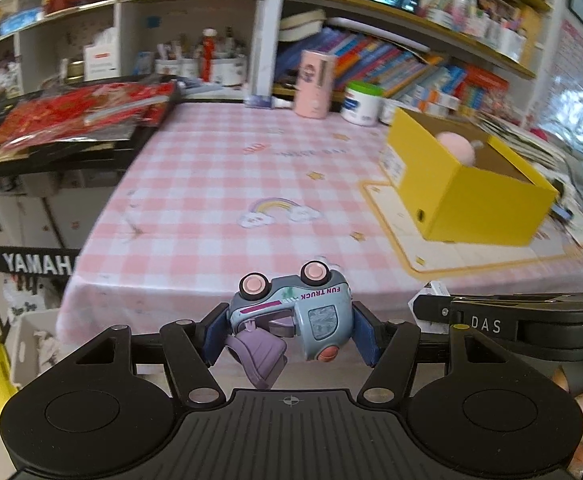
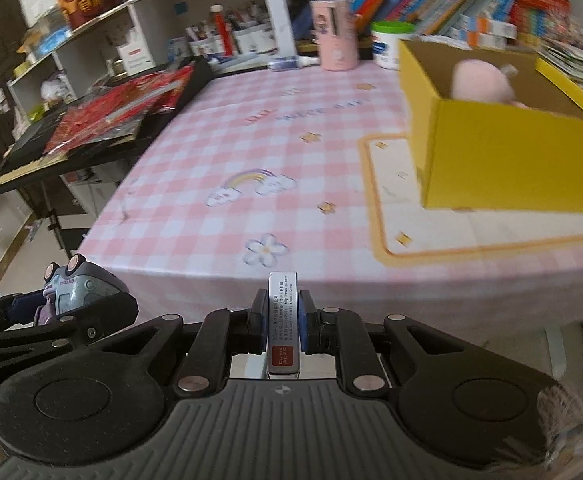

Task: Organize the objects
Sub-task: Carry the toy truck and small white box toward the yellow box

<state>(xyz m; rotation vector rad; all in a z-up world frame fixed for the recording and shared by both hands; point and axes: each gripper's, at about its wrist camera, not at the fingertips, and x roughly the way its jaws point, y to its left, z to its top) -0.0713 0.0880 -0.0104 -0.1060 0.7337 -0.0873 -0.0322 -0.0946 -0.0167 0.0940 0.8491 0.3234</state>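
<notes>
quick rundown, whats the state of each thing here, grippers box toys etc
left gripper: shut on the toy truck
toy truck: held upside down, wheels up, off the table
right gripper: shut on the slim silver box
slim silver box: held on edge, off the table
yellow box: open, on the table
pink plush toy: lying inside the yellow box
pink tumbler: upright
white jar: upright, green lid on

Hidden, cut off or blurred

The pink toy sits half sunk behind the yellow box wall, its shape unclear. Right of the box, shelves and papers smear into blur. The truck is partly masked by the left gripper. Small print on the card is unreadable.
</notes>
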